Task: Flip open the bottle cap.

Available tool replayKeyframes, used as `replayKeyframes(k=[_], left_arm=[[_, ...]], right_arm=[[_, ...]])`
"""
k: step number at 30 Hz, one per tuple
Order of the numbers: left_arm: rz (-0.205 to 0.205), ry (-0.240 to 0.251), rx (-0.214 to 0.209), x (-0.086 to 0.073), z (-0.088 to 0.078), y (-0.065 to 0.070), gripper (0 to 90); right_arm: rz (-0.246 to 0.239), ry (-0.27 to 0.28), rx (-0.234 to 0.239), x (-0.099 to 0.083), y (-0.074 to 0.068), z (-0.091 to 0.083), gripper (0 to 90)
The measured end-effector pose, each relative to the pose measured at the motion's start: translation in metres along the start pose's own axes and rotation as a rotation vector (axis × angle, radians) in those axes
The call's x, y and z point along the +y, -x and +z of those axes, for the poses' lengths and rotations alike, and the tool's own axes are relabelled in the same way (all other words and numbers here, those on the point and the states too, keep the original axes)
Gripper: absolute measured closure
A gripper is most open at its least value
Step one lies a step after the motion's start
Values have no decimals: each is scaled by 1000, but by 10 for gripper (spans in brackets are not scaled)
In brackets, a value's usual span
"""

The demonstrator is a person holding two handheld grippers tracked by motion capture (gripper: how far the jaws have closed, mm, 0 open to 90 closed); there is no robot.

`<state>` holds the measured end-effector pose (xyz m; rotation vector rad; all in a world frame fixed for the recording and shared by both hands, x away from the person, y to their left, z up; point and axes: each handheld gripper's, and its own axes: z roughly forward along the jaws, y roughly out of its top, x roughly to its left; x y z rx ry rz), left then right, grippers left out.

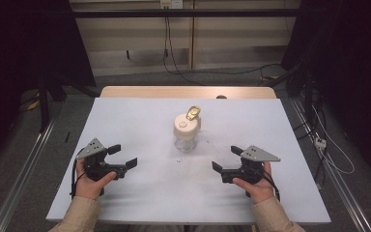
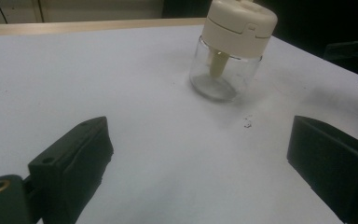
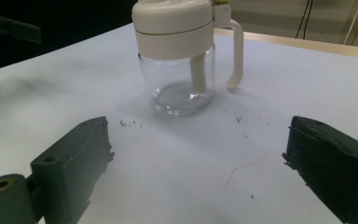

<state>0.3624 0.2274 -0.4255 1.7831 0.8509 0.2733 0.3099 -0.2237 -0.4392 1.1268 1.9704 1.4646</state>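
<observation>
Glass jar with cream plastic lid and side handle [image 1: 186, 131] stood upright mid-table on the white table sheet [image 1: 140, 193], well apart from both tools. Nearest the person: left black two-jaw gripper [image 1: 122, 155] at near left, jaws spread wide, holding nothing; right black two-jaw gripper [image 1: 226, 158] at near right, likewise spread and empty. Both rested low by the table, pointed inward at the jar. Small dark specks [image 3: 129, 123] lay on the sheet just in front of the jar. Lid carried a gold flip tab [image 1: 192, 113] on its far side; the cream handle [image 3: 235, 53] hung down on the jar's right. An inner cream tube [image 2: 218, 64] showed through the glass. Judgement: reach step. Best done by one gripper bracing the glass body low while the other takes the lid squarely, keeping the jar upright. Glass looked slippery. Far edge: bare wood strip [image 1: 188, 92], cables beyond.
</observation>
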Motion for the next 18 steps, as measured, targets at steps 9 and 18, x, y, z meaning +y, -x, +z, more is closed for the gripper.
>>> replayKeyframes(k=[9,18], left_arm=[[4,-6,2,-1,0,2,59],[15,-12,15,-2,1,2,58]], right_arm=[[-9,-24,-29,-10,7,-17,66],[-32,-28,-39,-12,6,-21,66]])
